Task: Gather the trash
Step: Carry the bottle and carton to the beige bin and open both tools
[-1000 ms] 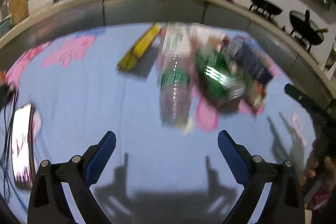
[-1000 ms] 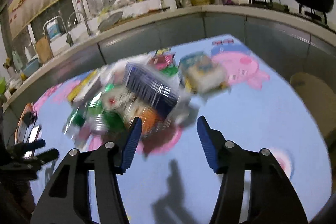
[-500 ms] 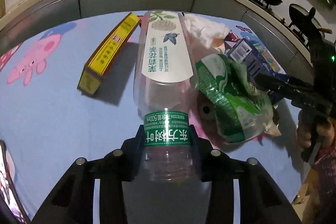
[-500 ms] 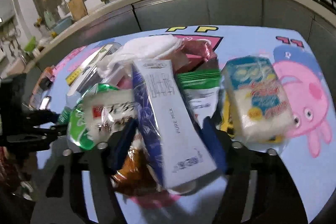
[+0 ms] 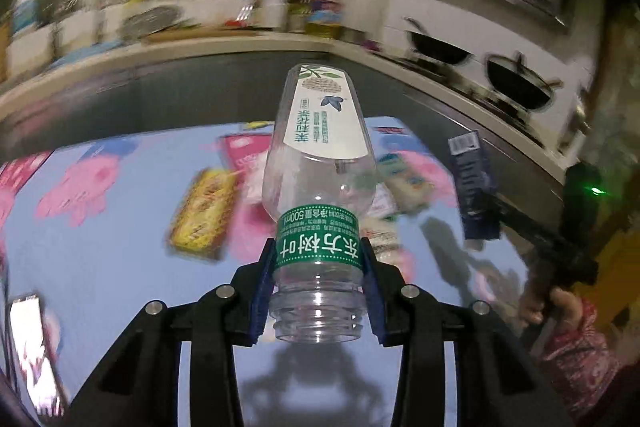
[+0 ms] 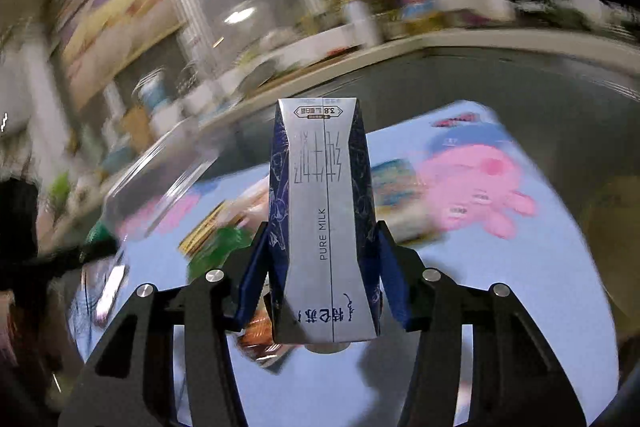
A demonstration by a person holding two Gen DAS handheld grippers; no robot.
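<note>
My left gripper [image 5: 319, 269] is shut on a clear plastic bottle [image 5: 319, 163] with a green band, held by its neck end and lifted above the table. My right gripper [image 6: 321, 263] is shut on a blue and silver milk carton [image 6: 323, 211] marked PURE MILK, also lifted clear. In the left wrist view the carton [image 5: 472, 187] hangs in the right gripper at the right. In the right wrist view the bottle [image 6: 160, 175] is a blur at the left. More trash lies blurred on the blue tablecloth: a yellow box [image 5: 204, 215], a pink packet [image 5: 244, 155], a green wrapper [image 6: 220, 247].
The table has a blue cloth with pink pig prints [image 6: 476, 187]. A phone [image 5: 32, 339] lies at the left edge. A kitchen counter [image 5: 200, 43] with a sink and pans [image 5: 516, 83] runs behind the table. A blue and yellow packet [image 6: 400, 183] lies near the pig print.
Both grippers closed on their items half a second ago and have now lifted them off the table. The trash pile has dropped away below; the background is motion blurred.
</note>
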